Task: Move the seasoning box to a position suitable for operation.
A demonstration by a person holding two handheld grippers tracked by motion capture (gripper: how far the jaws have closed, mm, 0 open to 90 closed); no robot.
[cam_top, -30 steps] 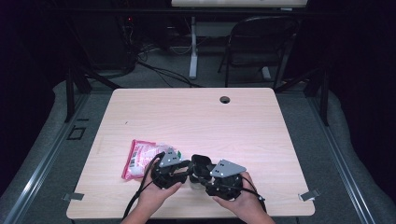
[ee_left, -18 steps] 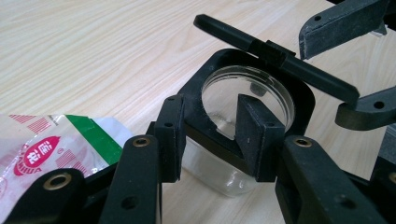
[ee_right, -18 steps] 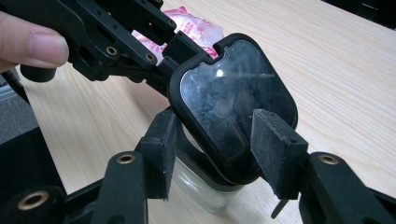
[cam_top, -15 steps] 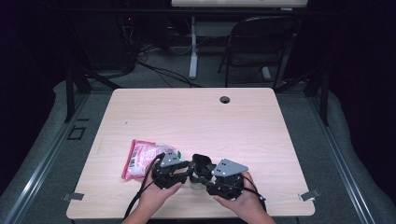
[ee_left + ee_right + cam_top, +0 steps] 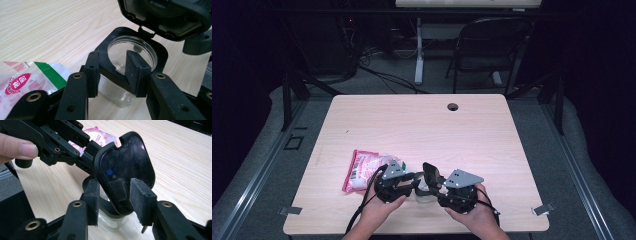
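I've got the clear jar [image 5: 120, 82] low in the frame, near the front edge of the table [image 5: 422, 125], and my left gripper [image 5: 113, 72] is clamped on its black collar. The hinged lid [image 5: 125, 167] stands flipped up, so the opening is done, I'd judge. My right gripper [image 5: 115, 202] has just been closing around that lid; whether the pads press it yet, I cannot tell. Filling looks like what's left: the pink packet [image 5: 362, 170] lies unused just left of my left gripper. Beyond it, toward the top of the frame, broad bare wood runs to the cable hole [image 5: 453, 106] near the far edge.
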